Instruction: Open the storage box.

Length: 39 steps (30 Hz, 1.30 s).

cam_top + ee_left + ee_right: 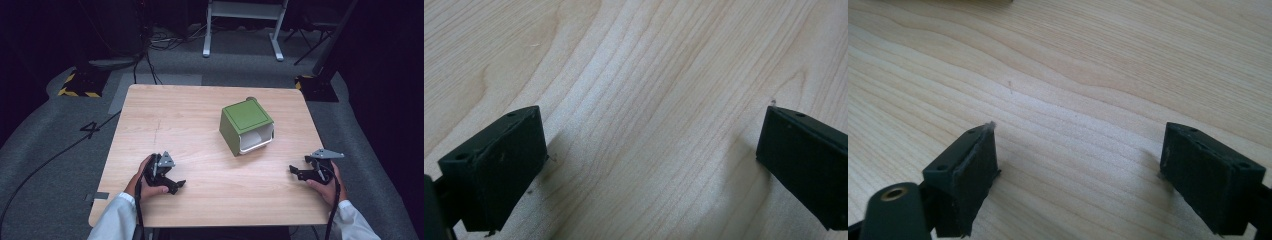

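A green box [246,126] with a white inner part sits right of centre, toward the far edge of the surface [200,120]. The left tongs [170,181] and right tongs [300,172] rest near the near corners, both wide and empty. I'd bring both in level, one to each side of the box.

Green box [246,124], white inside; pale wood-grain table [200,130]; black tongs [176,184]; white sleeves [112,220].
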### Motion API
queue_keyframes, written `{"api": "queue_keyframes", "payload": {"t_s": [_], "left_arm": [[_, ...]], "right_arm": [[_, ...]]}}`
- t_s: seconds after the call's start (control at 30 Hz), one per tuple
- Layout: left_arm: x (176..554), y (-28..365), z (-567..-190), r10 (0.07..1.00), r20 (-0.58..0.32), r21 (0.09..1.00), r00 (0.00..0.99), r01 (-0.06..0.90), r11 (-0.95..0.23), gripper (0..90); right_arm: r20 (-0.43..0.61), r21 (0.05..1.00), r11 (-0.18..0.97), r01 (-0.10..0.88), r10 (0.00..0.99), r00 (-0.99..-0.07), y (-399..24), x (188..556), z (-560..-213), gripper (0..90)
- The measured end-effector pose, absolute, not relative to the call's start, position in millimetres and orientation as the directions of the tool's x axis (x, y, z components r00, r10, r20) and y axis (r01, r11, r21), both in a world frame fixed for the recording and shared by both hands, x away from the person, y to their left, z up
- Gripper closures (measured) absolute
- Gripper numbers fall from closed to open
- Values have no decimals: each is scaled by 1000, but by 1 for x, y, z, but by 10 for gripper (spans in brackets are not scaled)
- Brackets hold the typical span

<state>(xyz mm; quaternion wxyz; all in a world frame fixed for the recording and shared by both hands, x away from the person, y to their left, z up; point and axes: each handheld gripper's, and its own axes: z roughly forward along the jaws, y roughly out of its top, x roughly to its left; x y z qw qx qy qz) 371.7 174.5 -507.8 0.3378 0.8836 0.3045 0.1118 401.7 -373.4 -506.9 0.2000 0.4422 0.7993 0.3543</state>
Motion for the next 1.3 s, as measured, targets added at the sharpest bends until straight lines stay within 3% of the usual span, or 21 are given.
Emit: {"api": "queue_keyframes", "payload": {"t_s": [0.37, 0.7, 1.3], "left_arm": [[372, 174, -508, 613, -8, 665, 790, 463, -586, 1], [372, 174, -508, 614, -8, 664, 789, 463, -586, 1], [372, 175, -508, 613, -4, 665, 790, 460, -589, 1]], "right_arm": [[-9, 742, 362, 565, 847, -531, -372, 403, -507, 151], [0, 769, 337, 543, 849, -528, -361, 412, -493, 202], [-3, 842, 306, 444, 826, -563, -309, 445, -451, 197]]}}
